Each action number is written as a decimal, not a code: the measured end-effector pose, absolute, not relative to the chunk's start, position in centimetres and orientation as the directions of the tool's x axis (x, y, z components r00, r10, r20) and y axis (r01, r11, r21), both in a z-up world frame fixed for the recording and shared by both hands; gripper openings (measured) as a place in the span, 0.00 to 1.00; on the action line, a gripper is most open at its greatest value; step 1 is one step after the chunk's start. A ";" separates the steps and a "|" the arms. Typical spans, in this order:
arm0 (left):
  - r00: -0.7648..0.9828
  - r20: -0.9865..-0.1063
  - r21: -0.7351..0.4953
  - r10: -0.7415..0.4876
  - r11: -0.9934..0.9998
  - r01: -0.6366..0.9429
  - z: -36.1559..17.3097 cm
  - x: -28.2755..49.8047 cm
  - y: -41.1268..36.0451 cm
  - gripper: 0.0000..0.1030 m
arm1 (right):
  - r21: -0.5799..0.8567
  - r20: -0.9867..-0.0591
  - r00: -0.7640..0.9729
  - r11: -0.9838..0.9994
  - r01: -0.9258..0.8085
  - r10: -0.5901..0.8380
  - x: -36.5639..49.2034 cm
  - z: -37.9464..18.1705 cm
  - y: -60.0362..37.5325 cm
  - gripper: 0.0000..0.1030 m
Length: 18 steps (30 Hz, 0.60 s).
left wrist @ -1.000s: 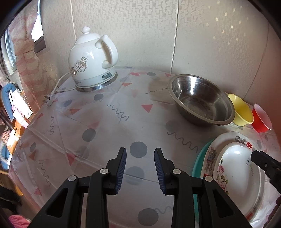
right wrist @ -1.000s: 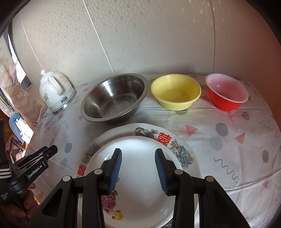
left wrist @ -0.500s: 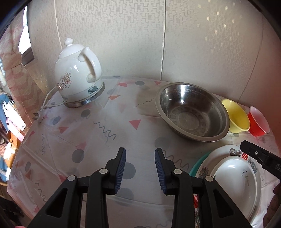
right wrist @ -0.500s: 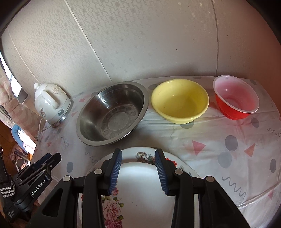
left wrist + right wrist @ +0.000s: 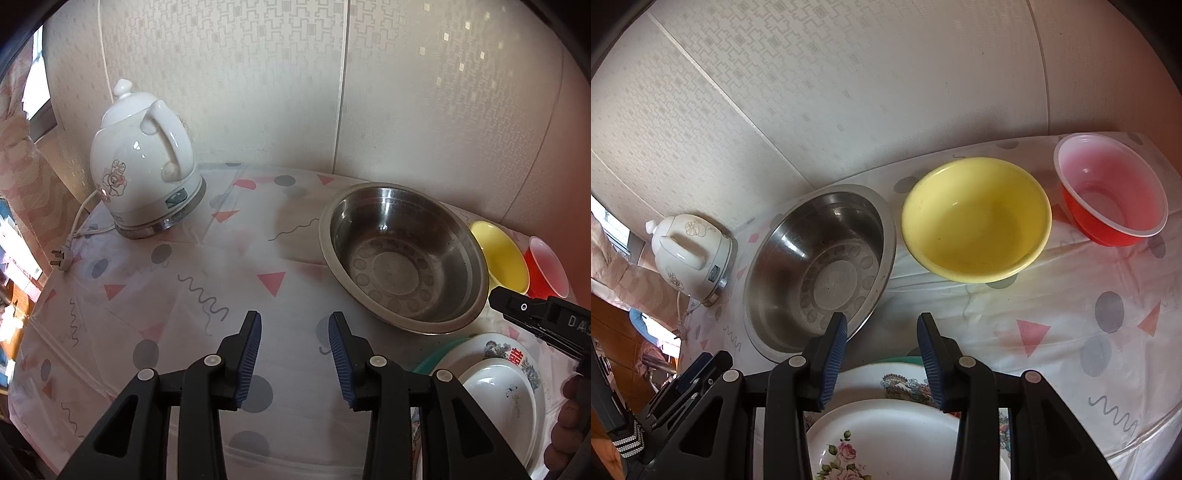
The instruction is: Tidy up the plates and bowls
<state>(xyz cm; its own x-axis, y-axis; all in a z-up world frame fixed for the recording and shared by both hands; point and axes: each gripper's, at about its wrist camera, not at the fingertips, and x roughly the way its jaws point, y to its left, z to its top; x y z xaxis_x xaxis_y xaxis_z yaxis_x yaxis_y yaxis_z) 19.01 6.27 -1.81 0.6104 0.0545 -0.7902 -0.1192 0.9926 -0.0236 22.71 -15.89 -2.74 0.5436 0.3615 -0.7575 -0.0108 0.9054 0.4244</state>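
Left gripper [image 5: 295, 354]: you are holding it over bare tablecloth; its jaws have just been opening and are standing apart with nothing between them.
Right gripper [image 5: 882, 350]: you are hovering it above the near edge of the plate stack; jaws parted, gripping nothing; the steel bowl's rim is showing just behind the left pad.
Steel bowl [image 5: 820, 266]: sitting on the table [image 5: 1071, 350] between the kettle [image 5: 690, 254] and the yellow bowl [image 5: 975, 218]; judged stiff, fairly light, slick-walled; you are best pinching its thin rolled rim, one pad inside and one outside.
Yellow bowl: sitting just right of the steel bowl, rims near or touching, I cannot tell which; likely plastic or enamel, light; rim pinch suits it too.
Red bowl [image 5: 1112, 195]: standing at the far right, apart from the yellow one; looks thin and flexible; you are risking a squeeze that buckles the wall, so grip gently at the rim.
Plate stack: white floral plate [image 5: 886, 443] lying on a larger patterned plate [image 5: 905, 380], with a green rim [image 5: 905, 359] peeking out beneath; probably ceramic, so heavy, glossy and breakable; only the overhanging edge is offering a hold.
Step in hand, judged: you are approaching the bowls, likely to nest them by size; nothing is lifted yet.
Hazard: the tablecloth is wrinkling and may be dragging with any slid dish; lift clear instead.
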 end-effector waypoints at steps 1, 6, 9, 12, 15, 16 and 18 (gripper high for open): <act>0.611 -0.790 -0.029 0.049 0.993 -0.116 -1.8 19.2 6.3 0.38 | 0.433 -0.755 0.543 0.901 -0.009 0.368 22.9 -2.8 -15.9 0.39; 0.602 -0.799 -0.084 0.010 0.988 -0.127 -2.0 20.3 7.0 0.38 | 0.465 -0.738 0.550 0.885 -0.004 0.390 23.6 -2.7 -16.1 0.42; 0.591 -0.805 -0.156 -0.048 0.979 -0.133 -2.1 21.3 7.6 0.38 | 0.474 -0.736 0.550 0.880 0.002 0.395 24.1 -2.7 -16.1 0.42; 0.605 -0.791 -0.201 -0.089 0.972 -0.120 -1.8 22.1 7.6 0.38 | 0.480 -0.740 0.543 0.877 0.014 0.397 24.5 -3.1 -16.1 0.42; 0.599 -0.792 -0.230 -0.120 0.967 -0.110 -2.3 23.2 7.4 0.38 | 0.483 -0.744 0.538 0.875 0.022 0.397 24.9 -3.4 -16.0 0.42; 0.594 -0.796 -0.231 -0.120 0.966 -0.113 -2.5 23.5 7.3 0.38 | 0.480 -0.748 0.534 0.877 0.025 0.394 25.0 -3.6 -15.9 0.42; 0.586 -0.800 -0.238 -0.129 0.965 -0.112 -3.0 24.1 7.1 0.38 | 0.475 -0.758 0.521 0.879 0.030 0.392 25.3 -3.9 -15.8 0.42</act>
